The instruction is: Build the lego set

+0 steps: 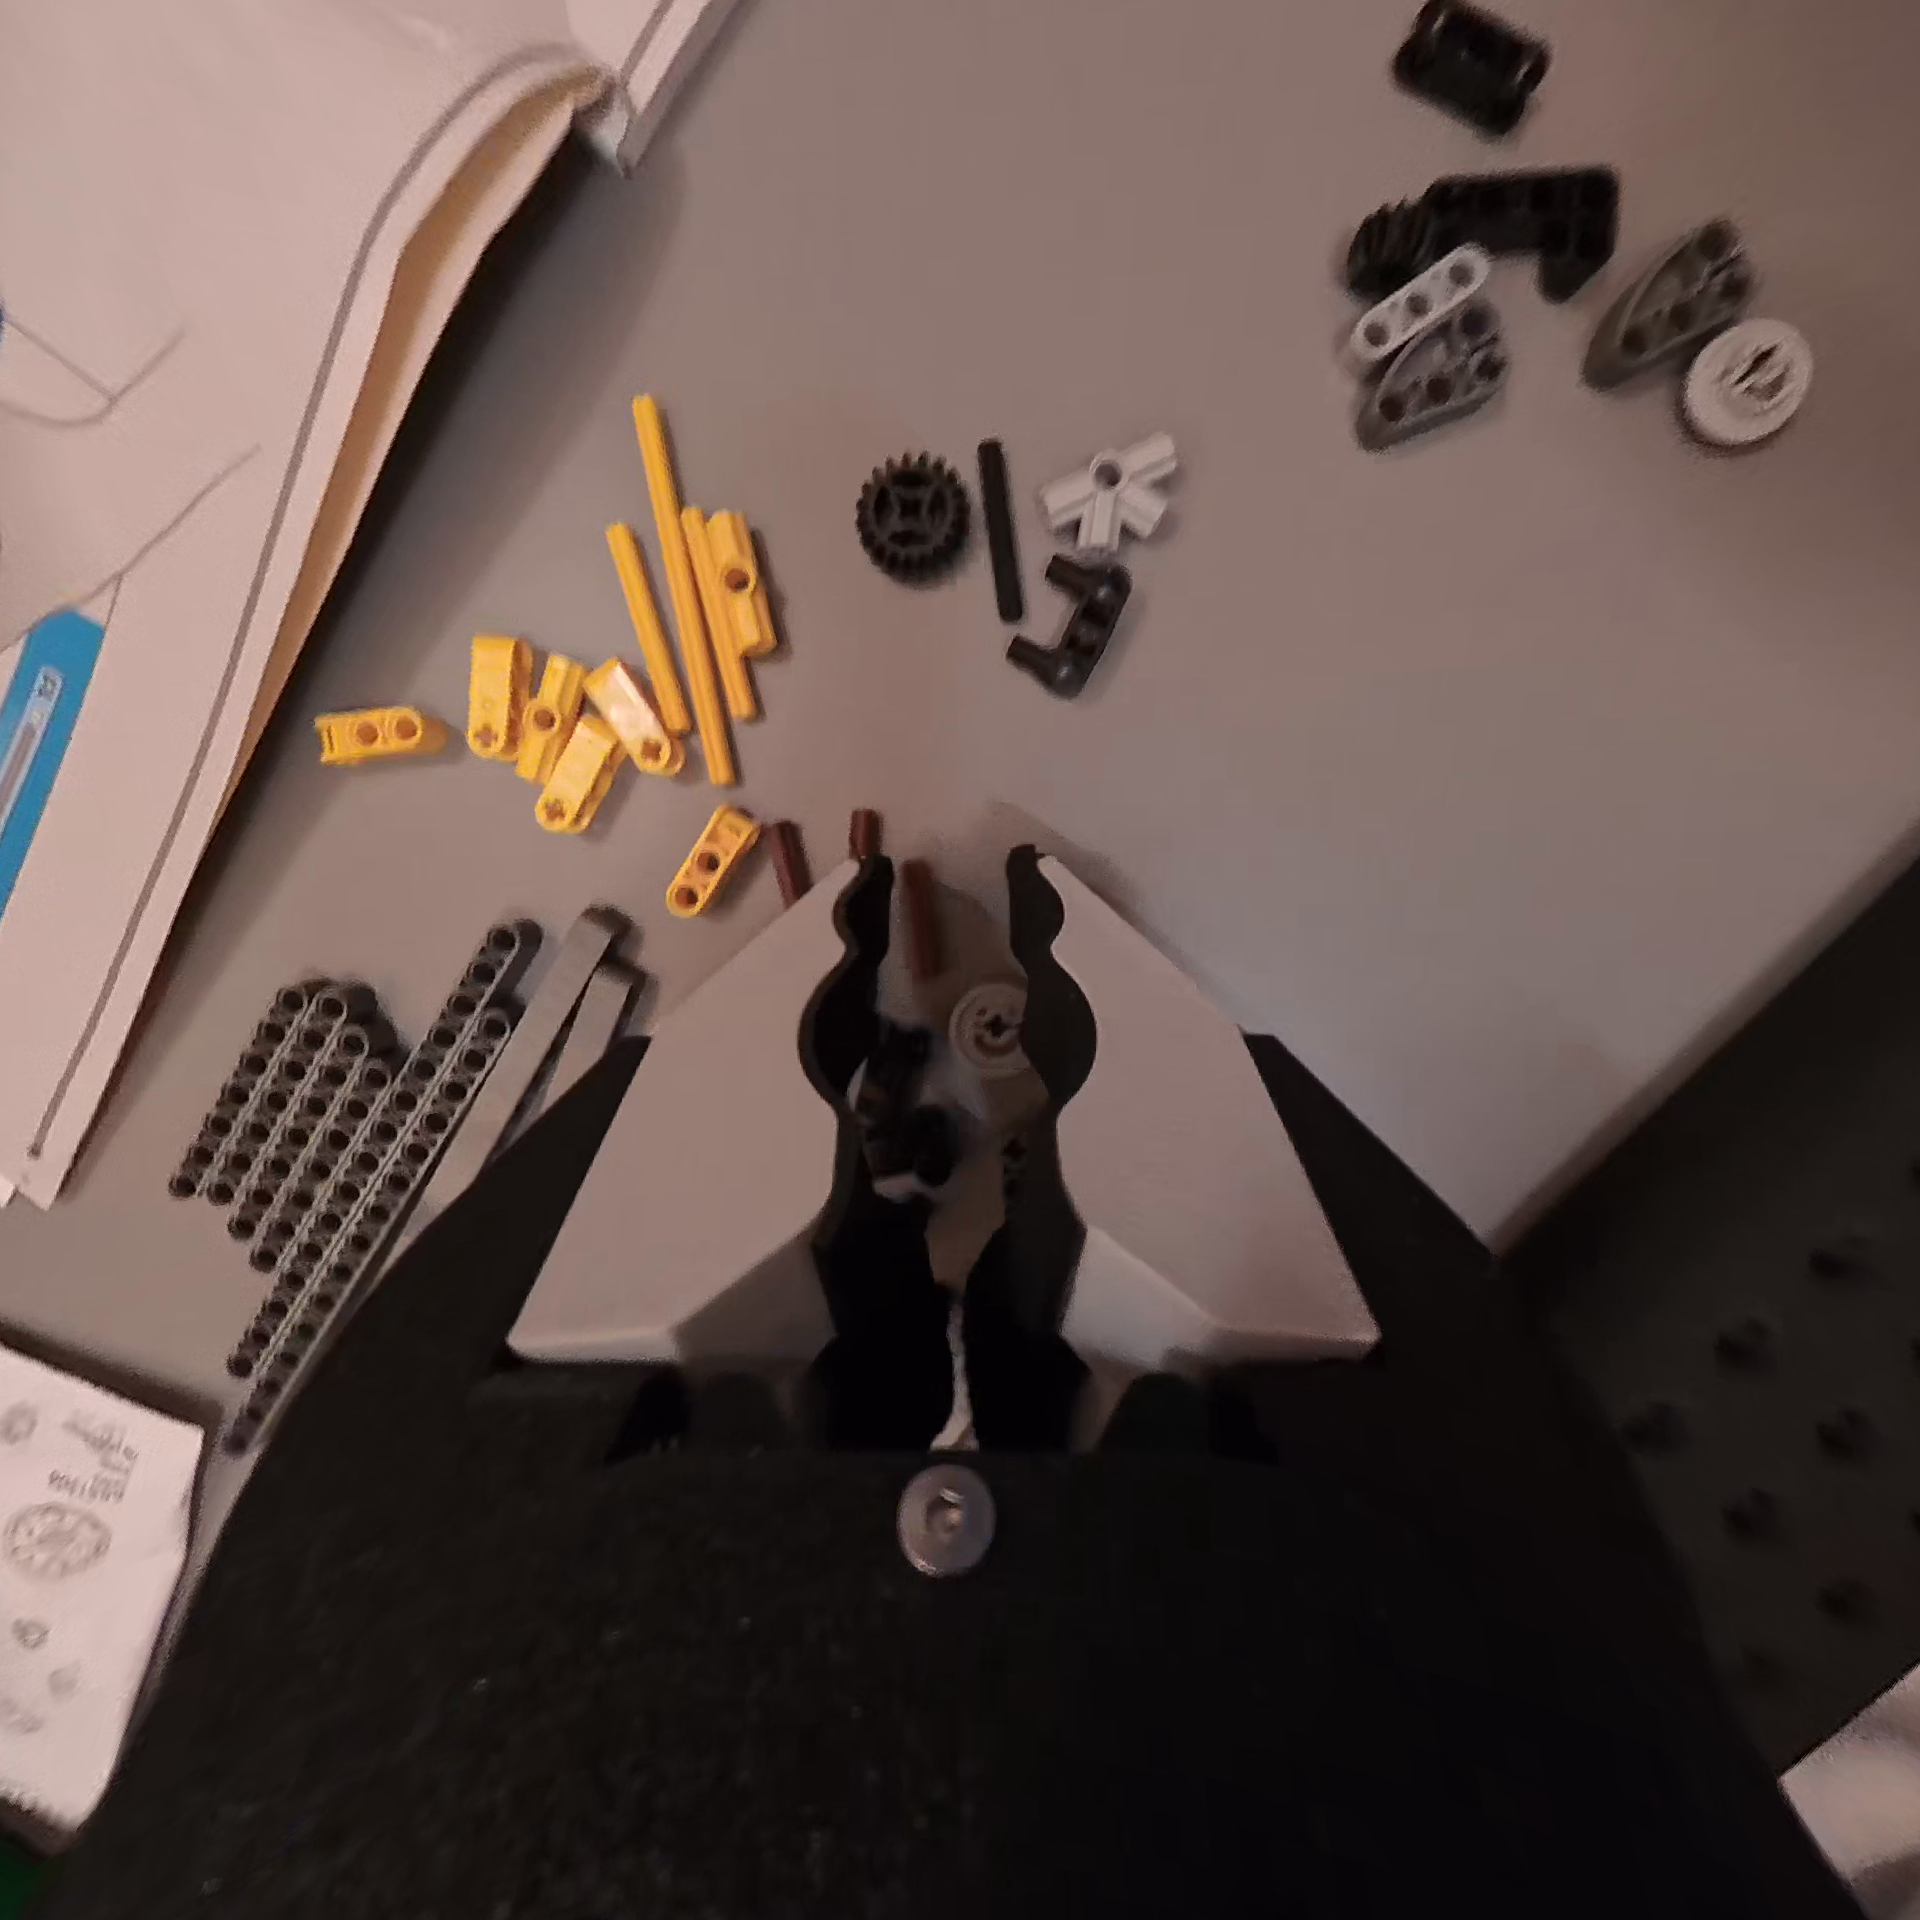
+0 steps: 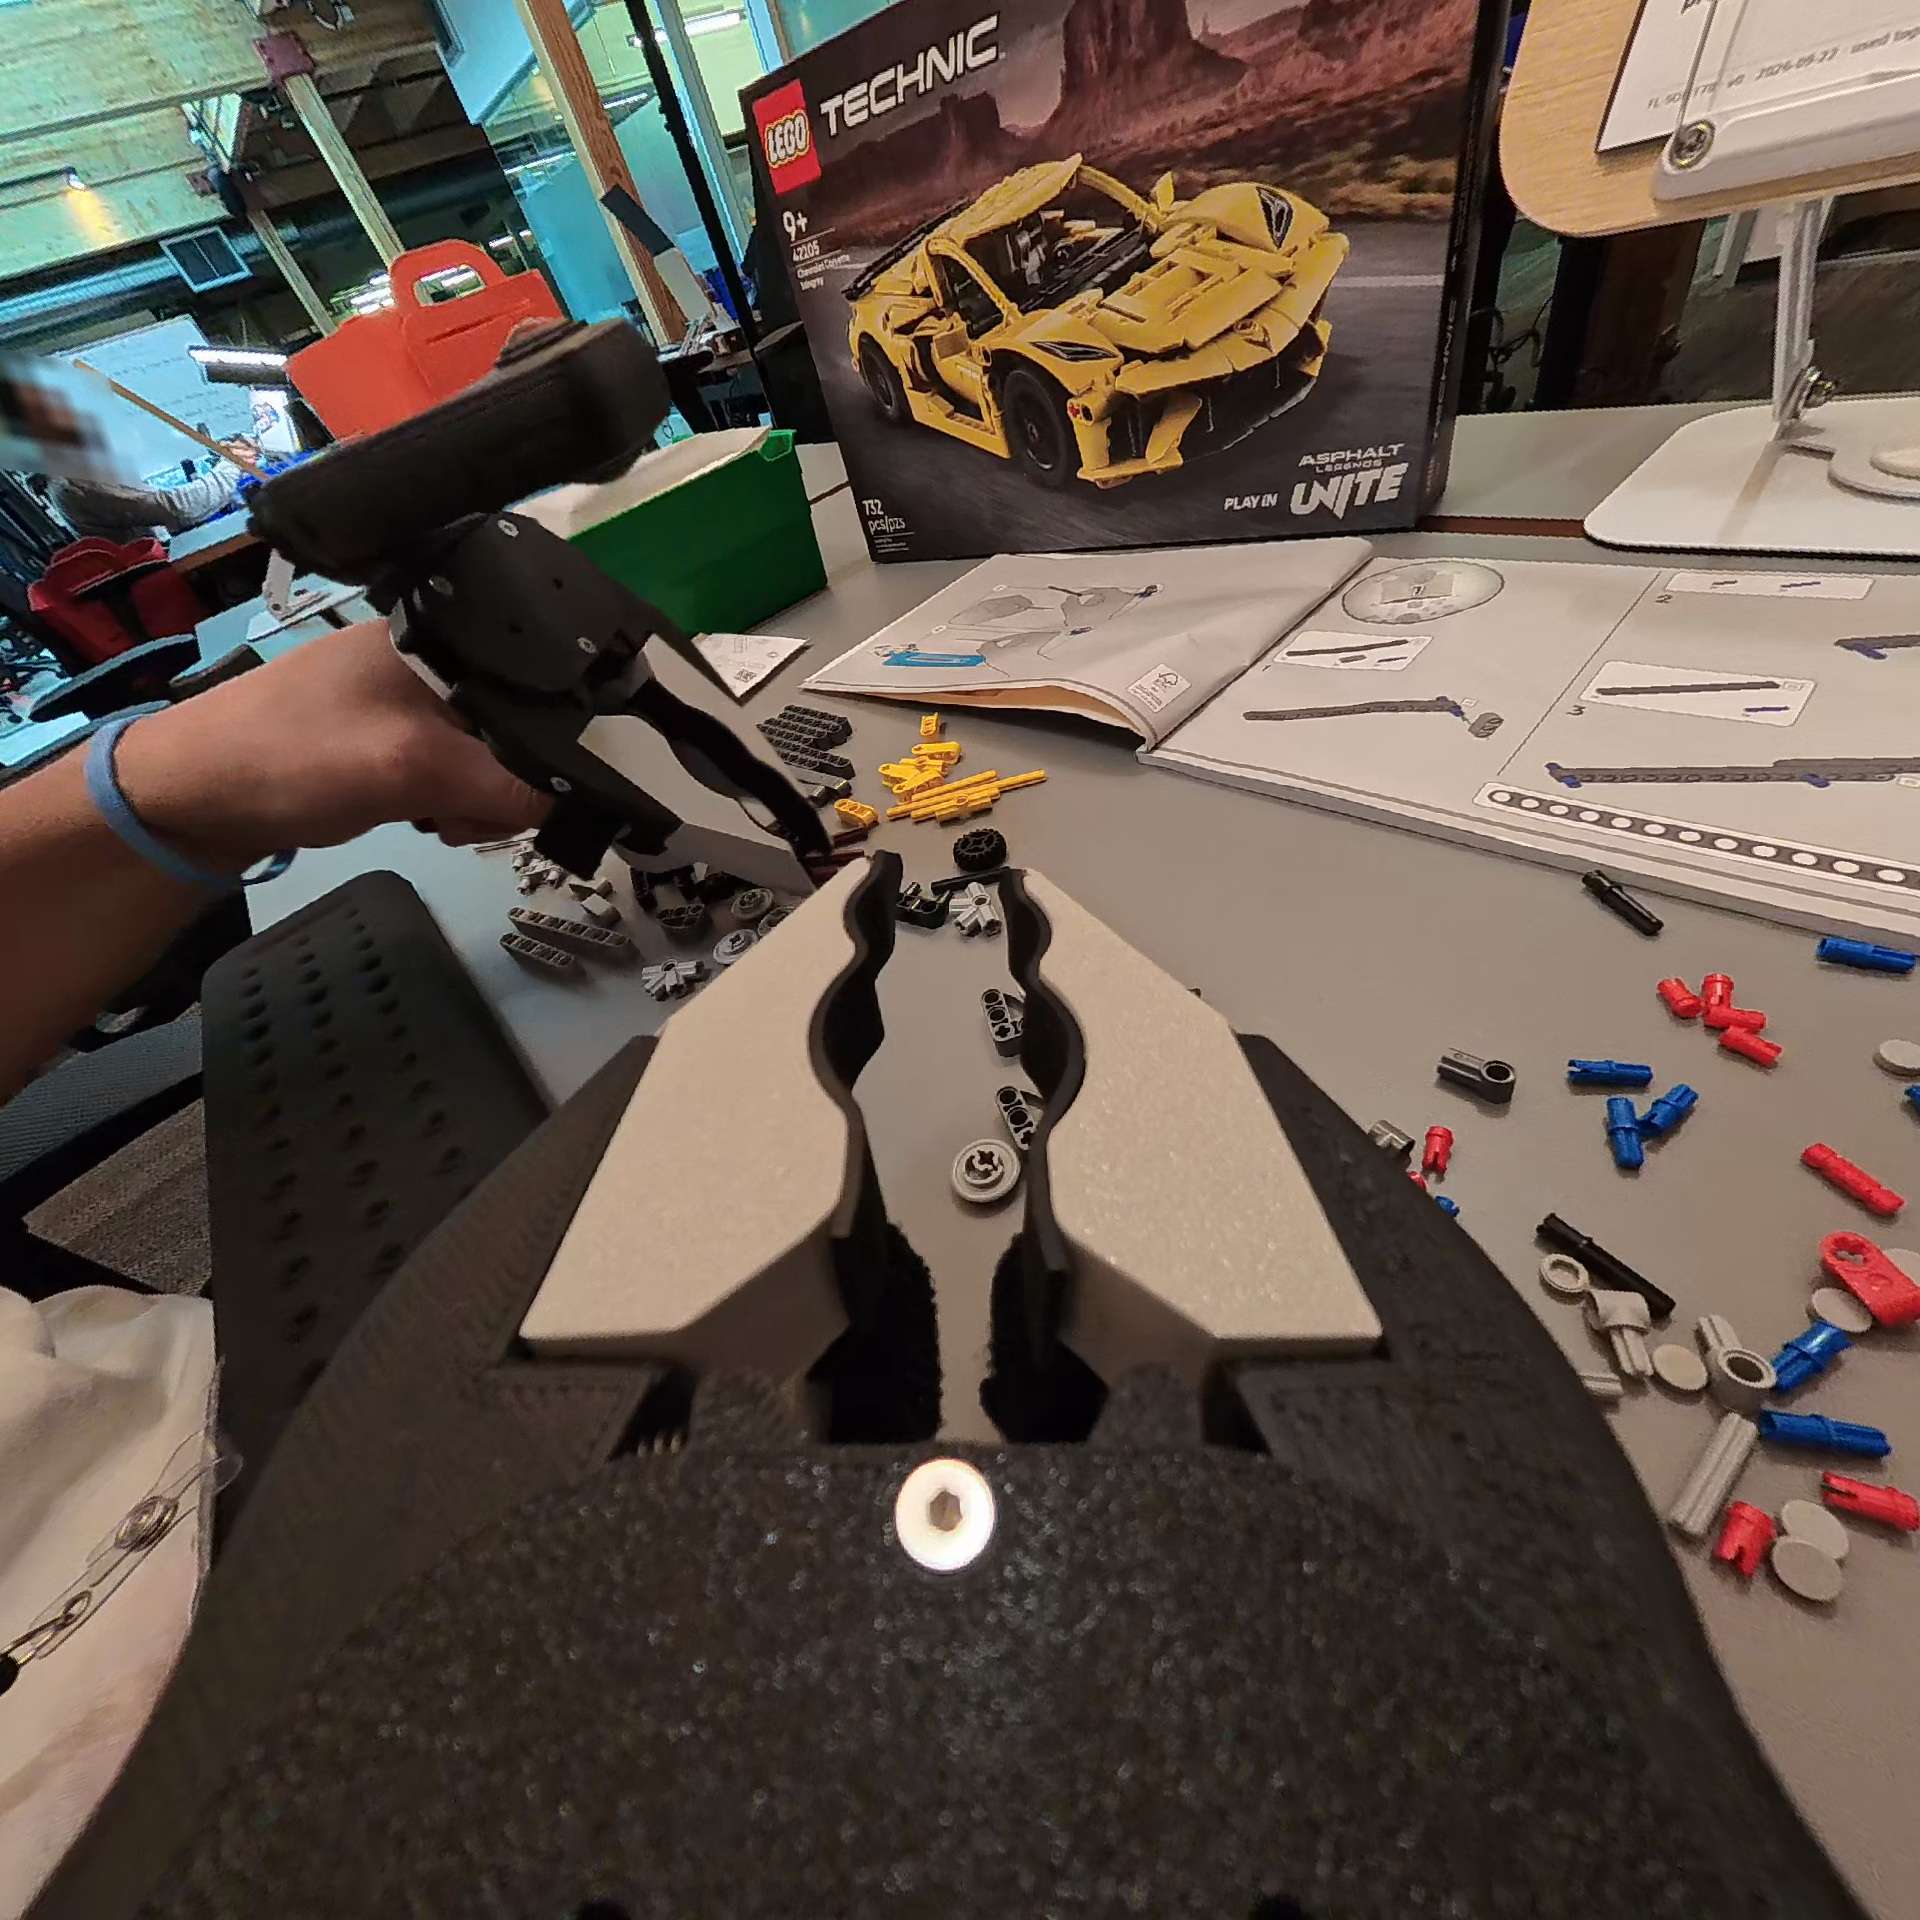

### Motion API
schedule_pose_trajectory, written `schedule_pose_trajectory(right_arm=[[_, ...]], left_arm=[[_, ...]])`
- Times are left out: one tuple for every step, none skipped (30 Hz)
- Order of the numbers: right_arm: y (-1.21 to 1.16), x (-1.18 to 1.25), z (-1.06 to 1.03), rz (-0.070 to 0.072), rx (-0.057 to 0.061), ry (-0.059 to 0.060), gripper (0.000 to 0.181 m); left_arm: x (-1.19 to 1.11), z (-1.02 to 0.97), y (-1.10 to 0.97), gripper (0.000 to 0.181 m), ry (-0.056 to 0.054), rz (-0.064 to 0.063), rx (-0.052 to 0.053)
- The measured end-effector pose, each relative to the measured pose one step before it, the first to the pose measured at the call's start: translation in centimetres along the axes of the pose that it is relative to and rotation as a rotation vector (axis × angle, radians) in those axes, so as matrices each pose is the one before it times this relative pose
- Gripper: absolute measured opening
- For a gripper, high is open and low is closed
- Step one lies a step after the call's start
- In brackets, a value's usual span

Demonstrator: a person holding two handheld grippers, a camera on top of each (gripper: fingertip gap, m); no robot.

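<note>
My left gripper is open and points down at the grey table. A short brown pin lies on the table between its fingertips, and two more brown pins lie just to the left. A grey round bush lies under the jaws. Yellow connectors and axles and dark grey beams lie to the left. My right gripper is open and empty above the table, over a grey bush. The left gripper also shows in the right wrist view, held by a hand.
An open instruction booklet and the set's box are at the back. Red, blue and grey pins are scattered at the right. A black gear and grey parts lie ahead. A black perforated chair is at the table's left edge. About 20 cm separates my left fingertips from my right. The left gripper is farther from the grey bush, some 15 cm, than the right, some 9 cm. My left wrist view looks at it from another angle.
</note>
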State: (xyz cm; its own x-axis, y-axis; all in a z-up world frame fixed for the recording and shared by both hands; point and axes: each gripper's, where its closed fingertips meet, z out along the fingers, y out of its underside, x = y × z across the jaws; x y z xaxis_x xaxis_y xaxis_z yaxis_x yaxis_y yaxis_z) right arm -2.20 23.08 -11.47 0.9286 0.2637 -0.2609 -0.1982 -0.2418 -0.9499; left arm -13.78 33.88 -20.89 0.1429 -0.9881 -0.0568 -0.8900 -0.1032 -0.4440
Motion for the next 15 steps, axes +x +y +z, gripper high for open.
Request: schedule_pose_trajectory(right_arm=[[-0.012, 0.01, -0.006, 0.0002, 0.0009, 0.0004, 0.02], [0.001, -0.003, -0.001, 0.0001, -0.0001, -0.0002, 0.02], [0.018, 0.0, 0.018, -0.0003, -0.0008, 0.0, 0.02], [0.021, -0.005, 0.01, -0.0002, -0.0017, -0.0002, 0.02], [0.013, -0.001, 0.014, -0.0004, -0.0011, 0.0, 0.02], [-0.001, 0.008, -0.008, -0.0005, 0.0003, 0.0005, 0.02], [-0.015, -0.002, -0.013, 0.0005, 0.0013, -0.0002, 0.02], [-0.032, 0.01, -0.029, 0.001, 0.0025, 0.0, 0.02], [-0.05, 0.019, -0.03, 0.0012, 0.003, 0.0002, 0.02], [-0.024, 0.017, -0.019, 0.0022, 0.002, -0.0008, 0.02], [-0.009, 0.012, -0.002, 0.0029, 0.0004, -0.0014, 0.02], [0.002, -0.004, -0.007, 0.002, 0.0001, -0.0015, 0.02], [-0.01, -0.005, 0.001, 0.0004, 0.0006, -0.0008, 0.02], [-0.018, -0.015, -0.018, -0.0009, 0.0013, -0.0001, 0.02], [-0.02, -0.01, -0.017, -0.0011, 0.0014, 0.0002, 0.02]], left_arm=[[0.331, 0.072, -0.721, 0.021, 0.0121, 0.0098, 0.0211], [0.282, 0.196, -0.792, 0.022, 0.0069, 0.0143, 0.0209], [0.161, 0.35, -0.706, 0.021, 0.0007, 0.0167, 0.013], [0.078, 0.456, -0.568, 0.021, -0.0001, 0.0105, 0.0038], [0.085, 0.423, -0.523, 0.021, 0.0063, -0.0032, 0.0018], [0.07, 0.249, -0.646, 0.021, 0.0121, -0.015, 0.0137], [0.006, 0.125, -0.702, 0.019, 0.0138, -0.0238, 0.0226], [-0.048, 0.091, -0.502, 0.018, 0.0138, -0.0307, 0.0122], [-0.055, 0.113, -0.289, 0.018, 0.0126, -0.0317, -0.0006], [-0.048, 0.147, -0.181, 0.017, 0.0093, -0.0266, -0.0031], [-0.004, 0.158, -0.087, 0.015, 0.0085, -0.0175, -0.003], [0.103, 0.159, 0.054, 0.014, 0.009, -0.0076, -0.0074], [0.012, 0.181, 0.242, 0.013, -0.0001, -0.0004, -0.0159], [-0.124, 0.19, 0.316, 0.013, -0.0118, 0.0049, -0.0191], [-0.113, 0.159, 0.216, 0.013, -0.012, 0.007, -0.0108]])
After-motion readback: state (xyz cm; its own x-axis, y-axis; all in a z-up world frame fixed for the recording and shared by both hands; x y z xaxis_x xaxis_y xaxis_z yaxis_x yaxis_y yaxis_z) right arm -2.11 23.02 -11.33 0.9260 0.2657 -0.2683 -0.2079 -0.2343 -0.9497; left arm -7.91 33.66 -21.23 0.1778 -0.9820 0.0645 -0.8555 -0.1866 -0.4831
